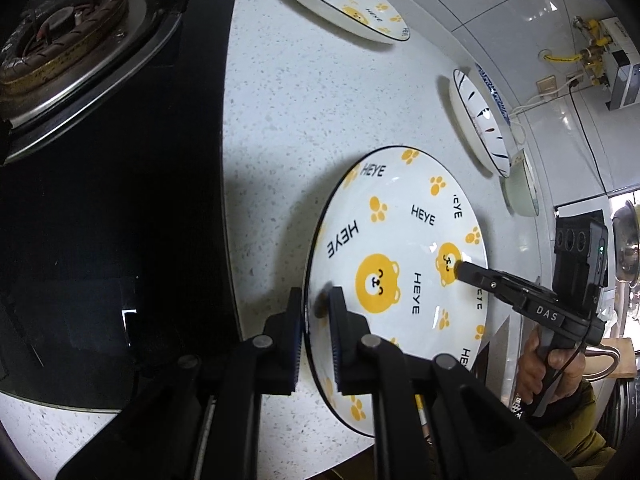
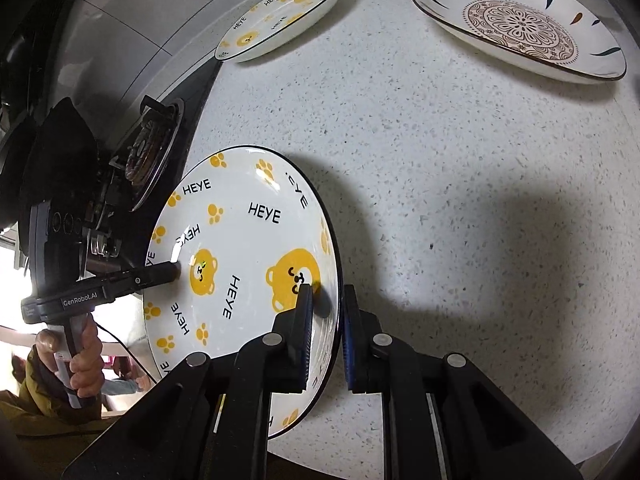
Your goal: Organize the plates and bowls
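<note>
Across the speckled tabletop (image 2: 460,200) we see a second bear plate (image 2: 280,20) by the wall, well apart, and a floral plate (image 2: 520,24). We hold the near bear plate (image 2: 248,248) by opposite rims: the left gripper (image 1: 316,316) and the right gripper (image 2: 326,320) each have jaws closed narrow on an edge. We judge the carrying step is in hand; next calls for a level move onto its matching plate.
</note>
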